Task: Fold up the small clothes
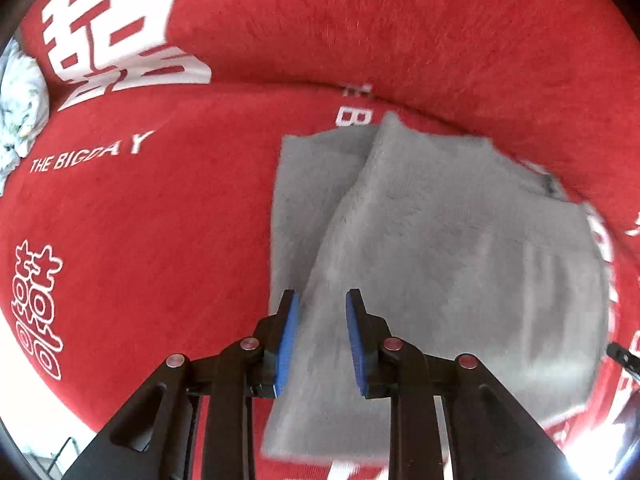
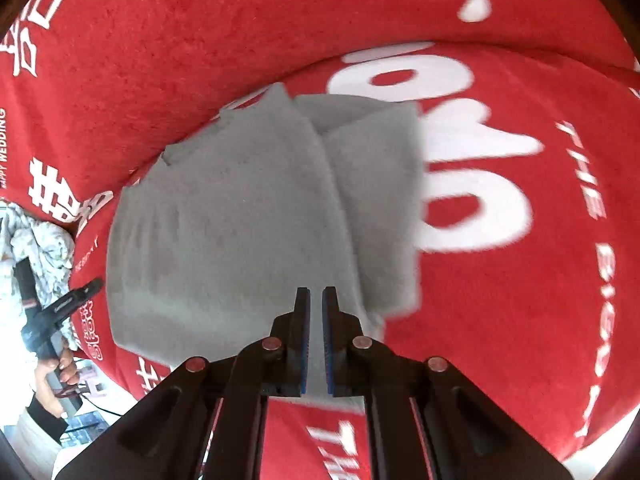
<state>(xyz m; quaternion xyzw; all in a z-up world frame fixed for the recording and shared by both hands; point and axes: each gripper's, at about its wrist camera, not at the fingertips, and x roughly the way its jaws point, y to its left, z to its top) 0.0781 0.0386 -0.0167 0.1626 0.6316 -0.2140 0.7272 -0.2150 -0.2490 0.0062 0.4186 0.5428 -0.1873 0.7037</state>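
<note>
My left gripper [image 1: 322, 344] has gray cloth [image 1: 440, 248] between its blue pads [image 1: 289, 344], but I cannot tell if the pads squeeze it. The near end of the cloth is smeared and runs under my black arms. Its far right edge is blurry too. At the left rim a pale crumpled thing [image 1: 20, 108] is cut off, so I cannot say what it is.

In my right wrist view the cloth's right edge [image 2: 418, 200] is smeared. The big white letters [image 2: 460, 152] on the red blanket [image 2: 200, 40] are partly covered and blurred. A hand [image 2: 60, 372] sits at the left rim, cut off.
</note>
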